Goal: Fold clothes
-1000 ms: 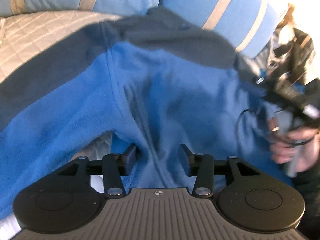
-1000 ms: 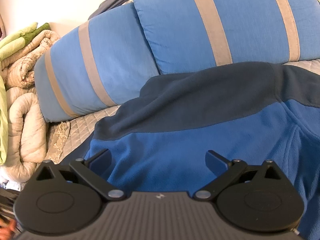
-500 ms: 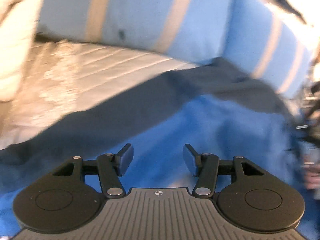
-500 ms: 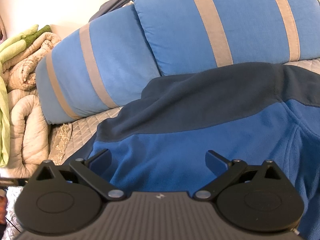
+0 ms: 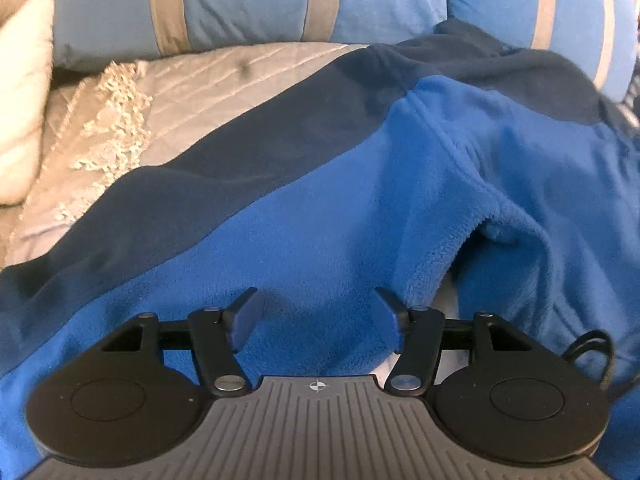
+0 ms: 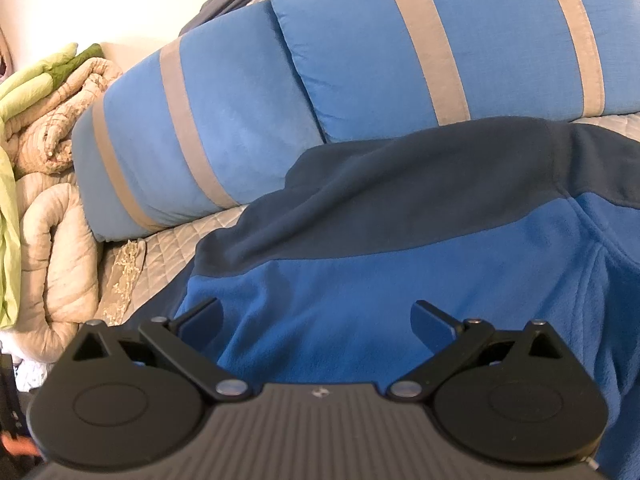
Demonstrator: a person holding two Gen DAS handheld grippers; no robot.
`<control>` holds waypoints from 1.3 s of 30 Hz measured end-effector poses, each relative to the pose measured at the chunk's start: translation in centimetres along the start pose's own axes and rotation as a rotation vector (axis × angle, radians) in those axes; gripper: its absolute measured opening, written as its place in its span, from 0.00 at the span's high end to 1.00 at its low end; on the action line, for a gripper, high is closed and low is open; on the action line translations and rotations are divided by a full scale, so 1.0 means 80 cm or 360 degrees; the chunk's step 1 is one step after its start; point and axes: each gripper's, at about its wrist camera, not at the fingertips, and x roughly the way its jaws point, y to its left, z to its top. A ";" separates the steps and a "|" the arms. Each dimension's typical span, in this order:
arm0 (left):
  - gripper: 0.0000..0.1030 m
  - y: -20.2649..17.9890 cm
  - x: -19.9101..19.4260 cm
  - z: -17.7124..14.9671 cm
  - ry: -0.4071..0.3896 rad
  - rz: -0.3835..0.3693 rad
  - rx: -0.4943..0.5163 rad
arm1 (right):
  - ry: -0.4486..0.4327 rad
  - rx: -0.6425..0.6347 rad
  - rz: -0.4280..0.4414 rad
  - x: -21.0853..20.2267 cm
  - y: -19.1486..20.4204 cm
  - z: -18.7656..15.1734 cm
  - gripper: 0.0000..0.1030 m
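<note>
Your left gripper [image 5: 316,316] was opening over the blue fleece jacket [image 5: 340,232], gripping nothing; the jacket lay spread on the quilted bedspread [image 5: 224,80]. Your right gripper [image 6: 316,320] hung wide open, empty.

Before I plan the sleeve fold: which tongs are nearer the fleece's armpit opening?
Left. The left tongs, opening, sit just beside the armpit opening; the right tongs are over the sleeve.

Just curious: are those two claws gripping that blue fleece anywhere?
No. The left gripper, jaws opening, and the right gripper hover open over the fleece; nothing is held.
</note>
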 end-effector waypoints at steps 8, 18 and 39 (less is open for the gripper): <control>0.42 0.062 -0.023 0.042 -0.0179 -0.0095 -0.0195 | 0.0014 -0.0011 0.0008 0.003 0.003 -0.001 0.00; 0.42 0.112 0.049 0.096 -0.0256 -0.0019 -0.0160 | 0.0013 -0.0023 -0.0022 0.006 0.005 -0.003 0.00; 0.95 0.106 0.089 0.115 -0.0165 0.0261 0.0144 | 0.0006 -0.0137 -0.0063 0.018 0.015 -0.006 0.00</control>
